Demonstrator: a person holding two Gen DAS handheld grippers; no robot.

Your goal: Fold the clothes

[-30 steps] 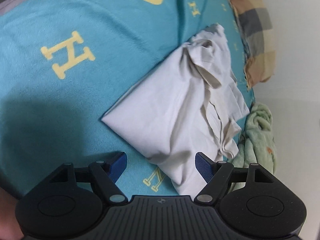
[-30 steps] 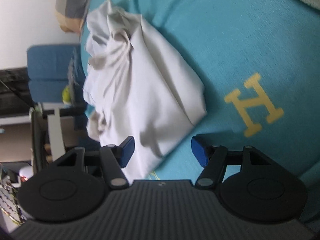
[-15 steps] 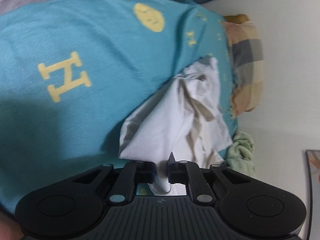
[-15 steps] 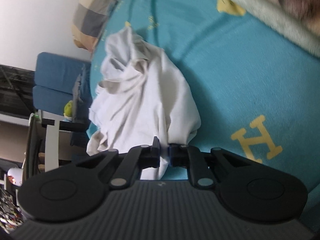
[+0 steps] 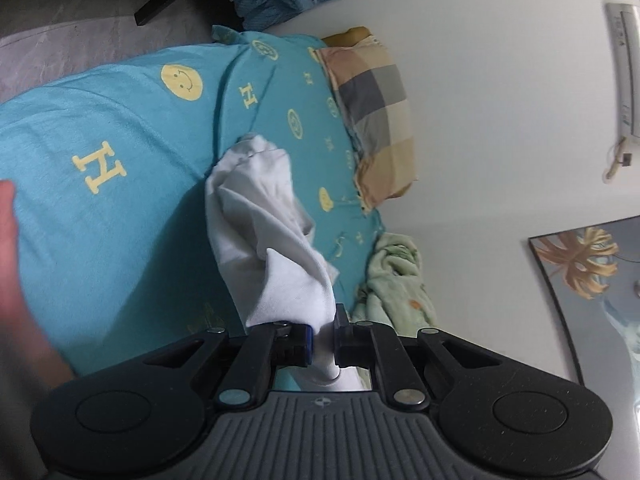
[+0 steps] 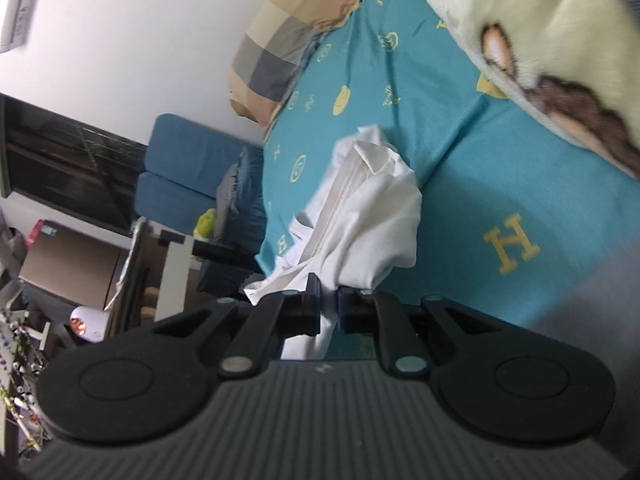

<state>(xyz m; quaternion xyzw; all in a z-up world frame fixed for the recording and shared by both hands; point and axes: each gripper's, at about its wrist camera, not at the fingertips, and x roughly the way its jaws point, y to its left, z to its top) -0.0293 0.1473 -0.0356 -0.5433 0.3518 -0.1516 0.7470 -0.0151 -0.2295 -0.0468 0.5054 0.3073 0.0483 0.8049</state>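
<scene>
The left hand-held gripper (image 5: pixel 323 339) and right hand-held gripper (image 6: pixel 329 312) each pinch the shirt (image 5: pixel 264 240). It is soft, light, floppy; probably held at its hem.

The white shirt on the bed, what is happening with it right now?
A person is folding clothes with a handheld gripper in each hand. Both the left gripper and the right gripper are shut on the white shirt, each pinching one part of its near edge. The shirt is partly raised, hanging bunched, and its far end seems to rest on the teal bedsheet. No fold is made yet.
</scene>
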